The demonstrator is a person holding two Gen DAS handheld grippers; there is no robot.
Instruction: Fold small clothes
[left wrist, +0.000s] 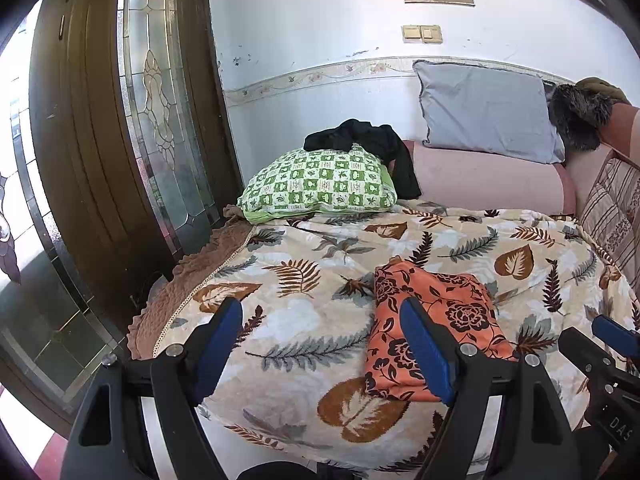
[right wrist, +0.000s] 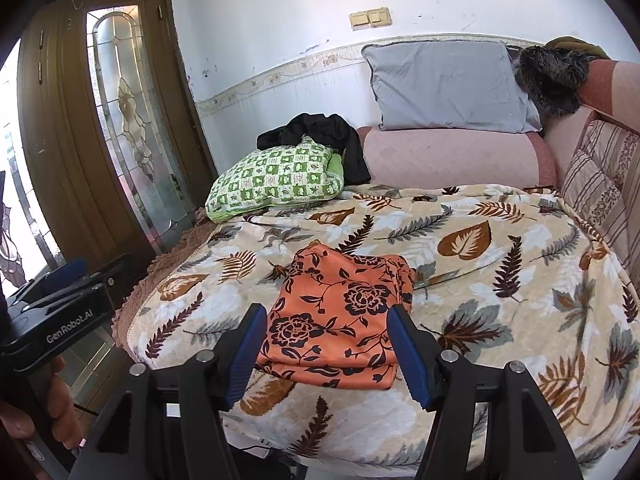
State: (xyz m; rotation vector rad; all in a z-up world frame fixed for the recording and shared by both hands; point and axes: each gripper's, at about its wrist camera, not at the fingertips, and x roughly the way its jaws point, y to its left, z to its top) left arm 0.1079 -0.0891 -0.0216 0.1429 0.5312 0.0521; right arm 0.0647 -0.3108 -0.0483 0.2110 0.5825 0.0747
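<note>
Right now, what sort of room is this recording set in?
Probably a home living room or bedroom: a leaf-print blanket covers a pink sofa-bed, pillows lean by the wall, and a wooden door with leaded glass stands left.

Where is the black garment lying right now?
The black garment is draped over the top of the green checked pillow at the far end of the bed, left of the grey cushion in both wrist views, against the white wall.

The leaf-patterned fleece blanket (right wrist: pixel 500 280) lies bare around the folded orange floral cloth (right wrist: pixel 340 312); the green checked pillow (right wrist: pixel 276 180) blocks the far-left corner.
</note>
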